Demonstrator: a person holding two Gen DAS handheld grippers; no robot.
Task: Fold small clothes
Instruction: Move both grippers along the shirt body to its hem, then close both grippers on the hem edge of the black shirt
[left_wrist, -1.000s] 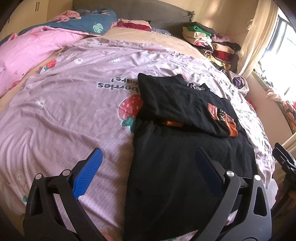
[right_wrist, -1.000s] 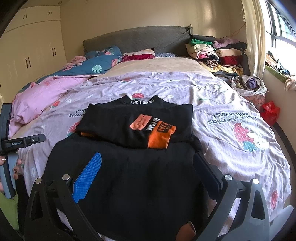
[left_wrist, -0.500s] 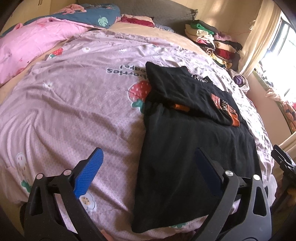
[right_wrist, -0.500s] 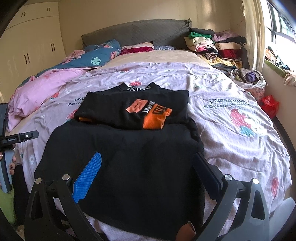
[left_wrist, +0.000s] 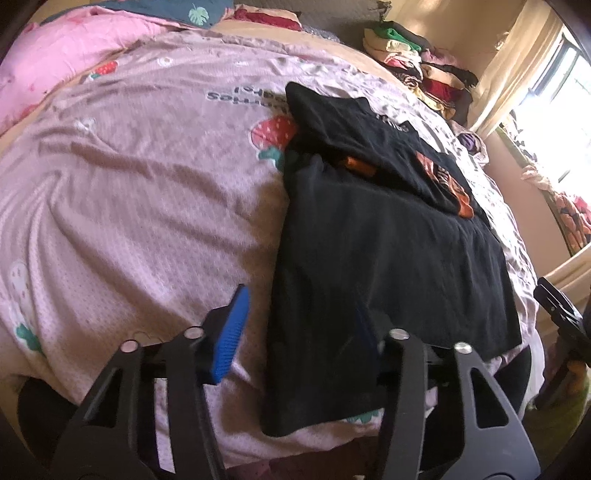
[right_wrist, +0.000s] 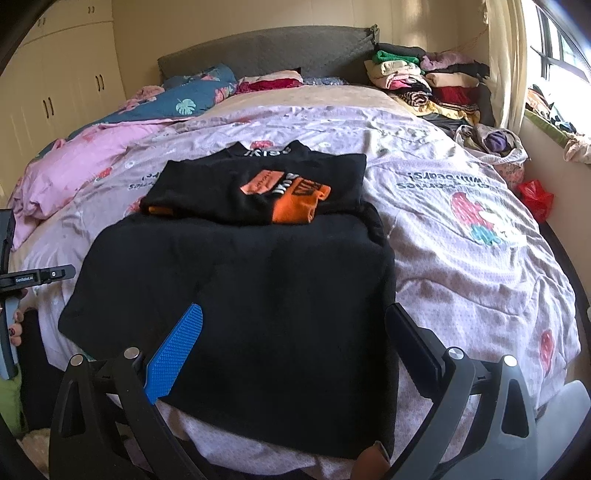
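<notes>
A black garment (right_wrist: 251, 295) lies flat on the bed, its far part folded over to show an orange print (right_wrist: 291, 195). It also shows in the left wrist view (left_wrist: 369, 258), reaching the bed's near edge. My left gripper (left_wrist: 299, 325) is open, its jaws narrower than before, straddling the garment's near left edge. My right gripper (right_wrist: 291, 343) is open wide above the garment's near right part, holding nothing. The left gripper's body (right_wrist: 22, 280) shows at the far left of the right wrist view.
The bed has a lilac strawberry-print cover (right_wrist: 461, 236). A pink quilt (right_wrist: 74, 162) and pillows lie at the left and head. A stack of folded clothes (right_wrist: 424, 81) sits at the far right, by the window. A clothes basket (right_wrist: 495, 147) stands beside the bed.
Both grippers have drawn back toward the bed's near edge. My left gripper has lowered toward the garment's near left edge and its jaws have narrowed. The garment has not moved.
</notes>
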